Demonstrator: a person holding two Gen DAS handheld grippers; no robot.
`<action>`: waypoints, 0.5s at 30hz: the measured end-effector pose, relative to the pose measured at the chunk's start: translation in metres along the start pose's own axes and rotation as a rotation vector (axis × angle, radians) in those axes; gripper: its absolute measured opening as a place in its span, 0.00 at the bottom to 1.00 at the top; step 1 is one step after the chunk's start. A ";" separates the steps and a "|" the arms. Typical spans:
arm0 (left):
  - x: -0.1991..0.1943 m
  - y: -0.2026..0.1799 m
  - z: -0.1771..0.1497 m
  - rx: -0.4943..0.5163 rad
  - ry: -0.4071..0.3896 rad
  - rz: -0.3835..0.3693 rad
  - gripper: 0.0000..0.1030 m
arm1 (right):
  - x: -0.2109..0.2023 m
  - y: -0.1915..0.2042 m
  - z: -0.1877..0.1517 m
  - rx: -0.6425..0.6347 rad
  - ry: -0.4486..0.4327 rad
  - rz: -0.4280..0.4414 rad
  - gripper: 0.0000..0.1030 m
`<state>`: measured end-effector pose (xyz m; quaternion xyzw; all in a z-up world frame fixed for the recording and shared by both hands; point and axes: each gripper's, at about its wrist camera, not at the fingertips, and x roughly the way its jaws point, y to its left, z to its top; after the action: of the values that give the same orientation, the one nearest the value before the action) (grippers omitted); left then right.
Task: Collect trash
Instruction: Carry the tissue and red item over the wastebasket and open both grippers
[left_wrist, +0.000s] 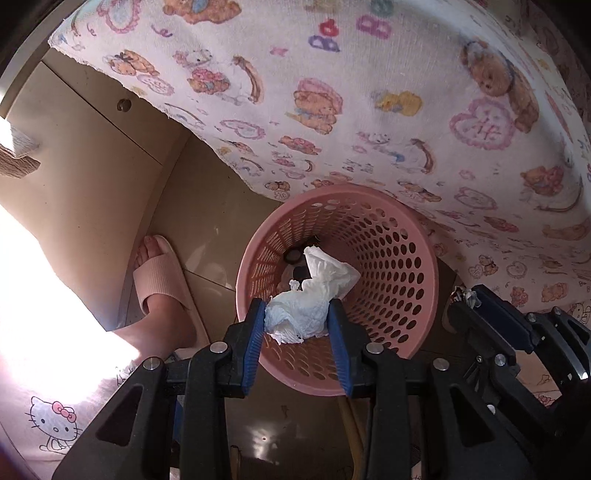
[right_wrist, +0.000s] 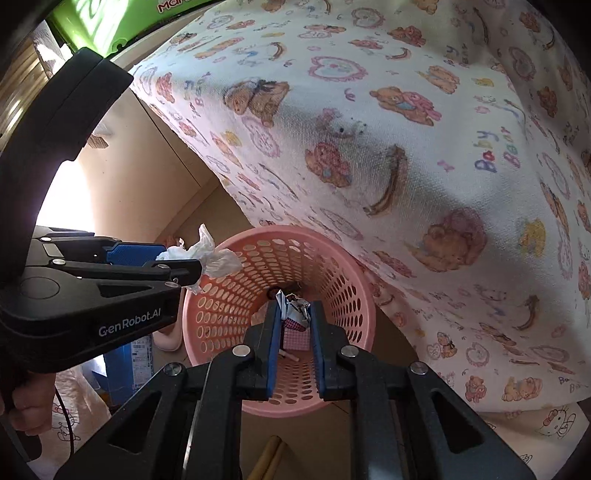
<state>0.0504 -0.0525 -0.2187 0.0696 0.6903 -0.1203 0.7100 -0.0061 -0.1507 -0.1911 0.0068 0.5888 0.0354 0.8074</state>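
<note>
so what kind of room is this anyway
Probably a bedroom or living space at home: a teddy-bear print cloth drapes over furniture, a pink perforated basket stands on the tiled floor, and a slippered foot is beside it.

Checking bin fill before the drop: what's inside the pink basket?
Inside the pink basket, a few small dark scraps lie at the bottom; what they are is unclear. The crumpled tissue in the left claw covers part of the floor.

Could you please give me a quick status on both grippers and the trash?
Left gripper shut on crumpled white tissue, above pink perforated plastic basket. Right gripper shut on small crinkled wrapper, over the same basket. Nothing blocking the opening.
</note>
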 end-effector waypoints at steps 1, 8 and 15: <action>0.005 -0.001 -0.001 0.004 0.016 0.002 0.32 | 0.005 0.001 -0.001 -0.003 0.015 -0.008 0.16; 0.035 -0.005 -0.002 0.014 0.079 0.047 0.32 | 0.033 0.006 -0.008 -0.042 0.083 -0.055 0.16; 0.047 -0.002 -0.004 0.019 0.110 0.053 0.35 | 0.045 0.010 -0.013 -0.060 0.111 -0.056 0.16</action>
<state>0.0467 -0.0567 -0.2654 0.1010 0.7251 -0.1040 0.6732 -0.0050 -0.1379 -0.2368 -0.0359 0.6313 0.0308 0.7741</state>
